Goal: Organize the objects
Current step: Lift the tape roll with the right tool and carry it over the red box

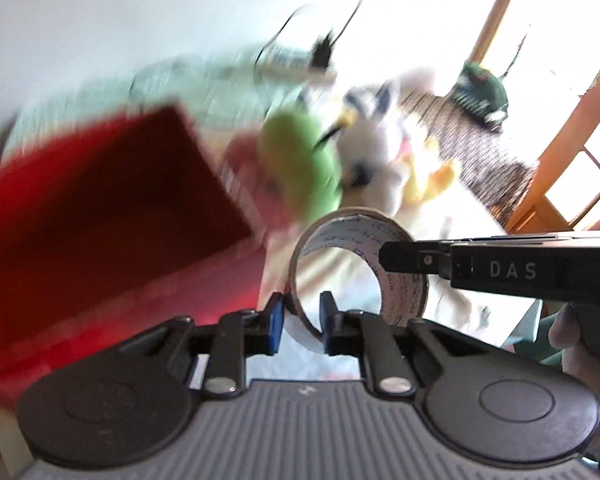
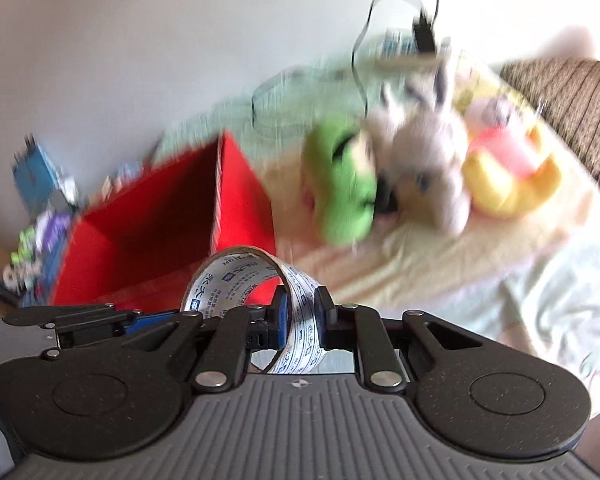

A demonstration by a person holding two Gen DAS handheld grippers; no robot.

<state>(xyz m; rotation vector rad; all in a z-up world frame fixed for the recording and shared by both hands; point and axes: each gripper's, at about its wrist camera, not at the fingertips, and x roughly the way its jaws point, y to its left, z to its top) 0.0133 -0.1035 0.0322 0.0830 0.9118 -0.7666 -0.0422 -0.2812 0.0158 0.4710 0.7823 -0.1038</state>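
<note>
Both hand-held grippers, left (image 1: 300,322) and right (image 2: 303,322), pinched shut on opposite walls of one tape roll (image 1: 360,264), held in air above the bed (image 2: 480,264), open red box (image 2: 152,236) just ahead-left, nearer left gripper.

An open red cardboard box (image 2: 160,216) sits left on the bed (image 2: 480,264); a green plush toy (image 2: 346,184), white plush rabbit (image 2: 428,148) and yellow plush toy (image 2: 504,172) lie right of it.
</note>
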